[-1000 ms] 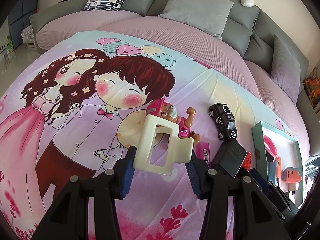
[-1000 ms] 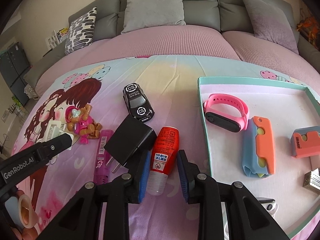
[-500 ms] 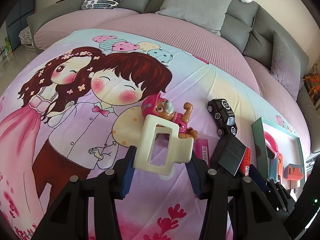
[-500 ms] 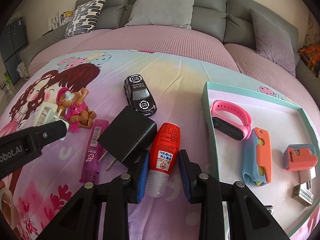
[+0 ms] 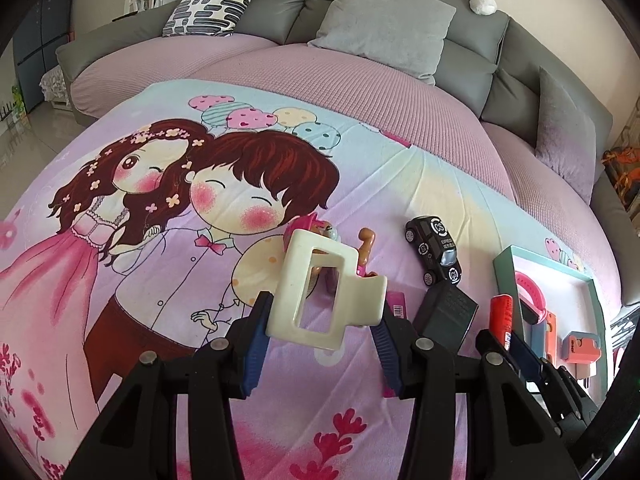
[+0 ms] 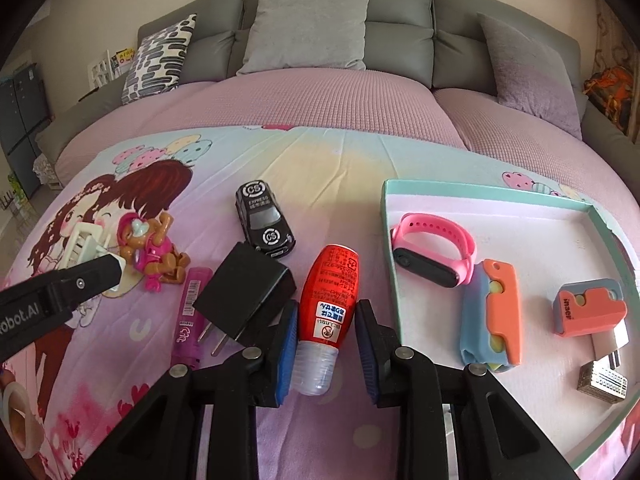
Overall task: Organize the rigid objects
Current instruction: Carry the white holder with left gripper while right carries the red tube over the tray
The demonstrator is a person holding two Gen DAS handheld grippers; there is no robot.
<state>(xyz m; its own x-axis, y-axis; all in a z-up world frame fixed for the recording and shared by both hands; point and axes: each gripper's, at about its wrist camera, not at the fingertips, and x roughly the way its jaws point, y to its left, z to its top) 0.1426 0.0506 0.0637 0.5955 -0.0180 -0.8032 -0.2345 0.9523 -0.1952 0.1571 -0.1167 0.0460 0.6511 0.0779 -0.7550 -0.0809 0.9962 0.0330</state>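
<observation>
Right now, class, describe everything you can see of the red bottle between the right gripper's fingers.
The red bottle lies on its side on the cartoon bedsheet, rounded red end pointing away, clear ribbed cap toward the camera. Its wrap looks like glossy plastic, printed with small text, a blue label and a prohibition symbol. The right gripper straddles it near the neck; contact with the blue fingers is unclear. The black charger sits just beside it.

A grey sofa (image 6: 360,36) with cushions fills the upper frame behind a pink-covered bed (image 6: 320,104); tiled floor (image 5: 24,148) at left.
</observation>
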